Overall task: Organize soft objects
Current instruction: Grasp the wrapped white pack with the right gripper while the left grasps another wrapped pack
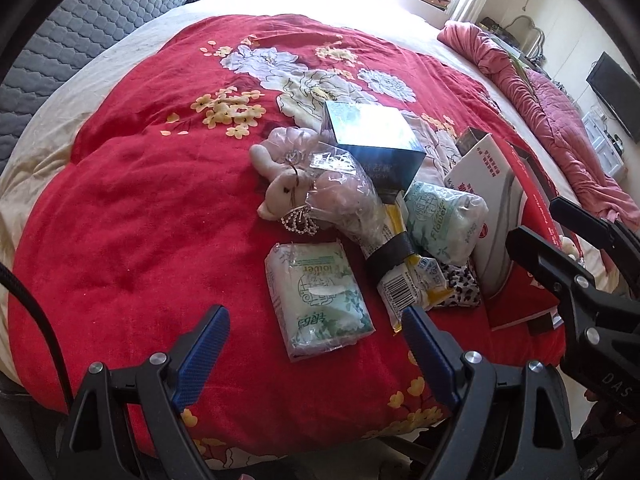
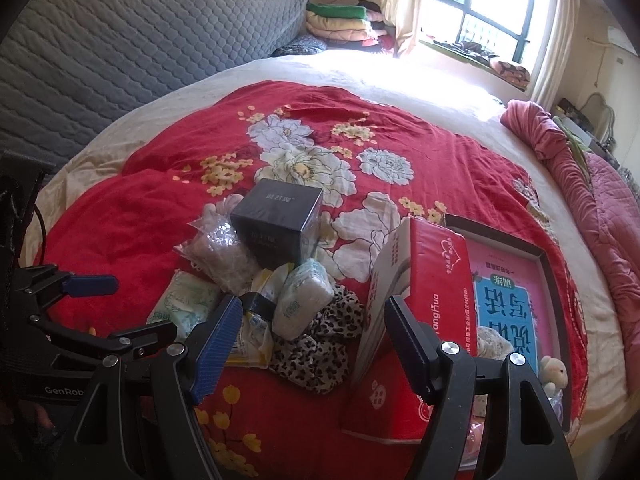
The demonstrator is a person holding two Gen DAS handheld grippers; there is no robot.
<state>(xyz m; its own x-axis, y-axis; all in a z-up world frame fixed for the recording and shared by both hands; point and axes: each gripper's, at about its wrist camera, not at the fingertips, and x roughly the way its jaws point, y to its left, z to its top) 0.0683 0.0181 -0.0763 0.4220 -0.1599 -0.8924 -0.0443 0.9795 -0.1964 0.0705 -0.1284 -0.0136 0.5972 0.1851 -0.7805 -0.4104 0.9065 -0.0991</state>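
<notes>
**Daylight from the window, strong fisheye bend**

Bright daylight enters through the window (image 2: 484, 12) at the far end of the bed (image 2: 400, 76), washing the pale sheet there to near white in both views. The red blanket (image 1: 140, 220) is evenly lit, with soft shadows beside the dark box (image 2: 276, 220). Focus is fairly sharp at the centre. Edges curve heavily and fall into a black rounded border.

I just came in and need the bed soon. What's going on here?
A person is sorting soft things on the red floral blanket. Both the left hand-held gripper and the right hand-held gripper are open and empty above a pile: tissue packs, a bagged plush toy, a dark box. Nothing is picked up yet.
</notes>
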